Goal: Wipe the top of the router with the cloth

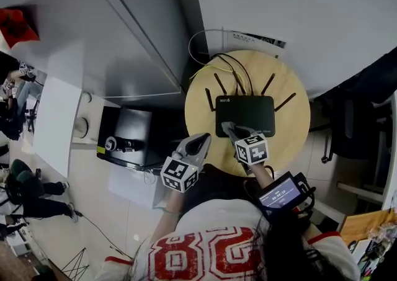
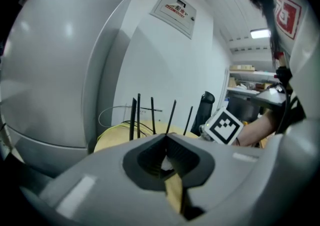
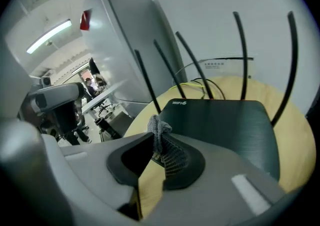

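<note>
Head view: a round wooden bench [image 1: 291,97] stands against a white wall. A black router [image 1: 251,114] lies flat near its middle, its antennas [image 1: 219,83] fanning out toward 12 o'clock. Cables [image 1: 236,67] loop off the bench's 11 o'clock edge. The right claw [image 1: 231,129] sits at the router's 7 o'clock corner with a bit of grey cloth [image 1: 226,127] at its tip, touching the router's top there. The left claw [image 1: 200,142] hangs just off the bench's 8 o'clock edge, over the dark gap beside it and apart from the router.

Left gripper view: the left claw [image 2: 166,136] is pressed together at the tips, with nothing between its jaws; only the yellow bench [image 2: 112,141] shows through the opening behind them. Past the tips the antennas [image 2: 134,117] stand upright, and the right claw's marker cube [image 2: 223,125] shows at 3 o'clock of them.

Right gripper view: the right claw [image 3: 159,131] pinches the cloth [image 3: 168,152], a grey mesh wad that bunches up above the jaw tips. The wad sits at the router's [image 3: 225,120] near-left corner, close to the white lettering on the lid. The rest of the dark top lies bare toward 2 o'clock. The antennas [image 3: 242,55] rise along the far edge, with the bench [image 3: 296,142] showing around the router.
</note>
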Tool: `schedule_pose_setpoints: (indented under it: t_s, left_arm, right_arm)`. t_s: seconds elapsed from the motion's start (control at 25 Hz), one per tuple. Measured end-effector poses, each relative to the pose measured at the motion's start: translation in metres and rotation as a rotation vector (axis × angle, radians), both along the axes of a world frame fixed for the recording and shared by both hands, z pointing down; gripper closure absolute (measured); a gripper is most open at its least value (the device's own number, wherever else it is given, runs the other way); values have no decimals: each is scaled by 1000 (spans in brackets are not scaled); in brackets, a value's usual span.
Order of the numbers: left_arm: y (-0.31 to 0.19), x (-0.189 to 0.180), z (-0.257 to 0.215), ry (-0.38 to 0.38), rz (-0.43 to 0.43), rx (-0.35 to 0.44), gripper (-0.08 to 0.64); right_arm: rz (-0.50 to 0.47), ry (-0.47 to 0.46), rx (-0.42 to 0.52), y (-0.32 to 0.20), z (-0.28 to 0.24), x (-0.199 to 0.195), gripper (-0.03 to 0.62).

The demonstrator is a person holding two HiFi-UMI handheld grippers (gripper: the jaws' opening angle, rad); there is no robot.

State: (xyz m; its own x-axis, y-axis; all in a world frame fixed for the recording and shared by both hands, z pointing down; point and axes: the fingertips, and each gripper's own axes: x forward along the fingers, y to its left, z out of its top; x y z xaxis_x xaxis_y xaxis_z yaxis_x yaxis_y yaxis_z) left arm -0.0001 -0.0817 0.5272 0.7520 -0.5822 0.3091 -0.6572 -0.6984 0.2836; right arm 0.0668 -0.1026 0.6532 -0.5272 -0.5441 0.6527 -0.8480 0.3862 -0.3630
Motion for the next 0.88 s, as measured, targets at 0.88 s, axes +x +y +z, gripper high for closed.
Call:
schedule_pose_setpoints:
  t_s: [0.88]
  left_arm:
    - [0, 12, 4, 37, 55, -17, 565]
  right_arm:
    - [251, 55, -10, 20, 9, 95, 549]
